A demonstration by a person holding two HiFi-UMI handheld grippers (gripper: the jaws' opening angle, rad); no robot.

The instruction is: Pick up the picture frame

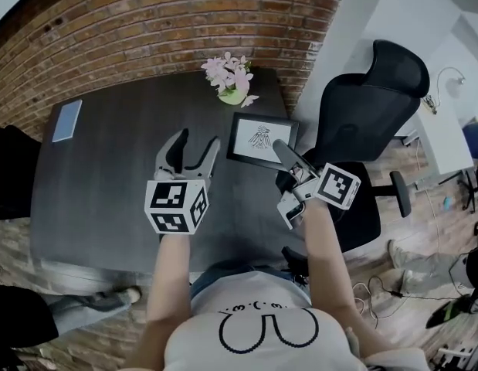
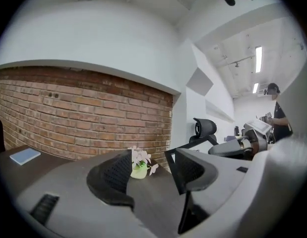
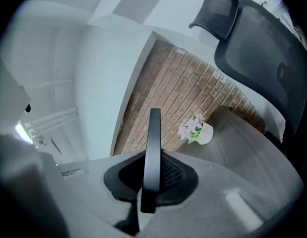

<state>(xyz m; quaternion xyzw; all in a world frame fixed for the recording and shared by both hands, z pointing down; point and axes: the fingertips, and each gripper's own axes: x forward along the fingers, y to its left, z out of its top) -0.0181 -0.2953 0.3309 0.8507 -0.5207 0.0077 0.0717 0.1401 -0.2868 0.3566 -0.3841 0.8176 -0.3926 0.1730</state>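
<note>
The picture frame (image 1: 258,136), black-rimmed with a white sheet and a dark drawing inside, is seen over the right part of the dark table (image 1: 107,184), between the flower pot (image 1: 232,79) and the black office chair (image 1: 370,107). It is gripped at its lower right corner by the right gripper (image 1: 281,151). In the right gripper view the jaws are seen pressed together on the frame's thin black rim, which is viewed edge-on and runs upward from between the pads against the brick wall (image 1: 146,14). Whether any part of the frame rests on the table cannot be told. The left gripper (image 1: 197,141) is held just left of the frame, over the middle of the table. Its jaws stand apart and nothing is caught between them; in the left gripper view only the distant flower pot, light green with pale pink blossoms, is seen through the gap, and the frame's dark edge is seen just behind the jaw on that view's right. Both grippers are pointed roughly level, toward the wall. A blue notebook (image 1: 66,120) is seen lying flat near the table's far left corner, well apart from everything else.
</note>
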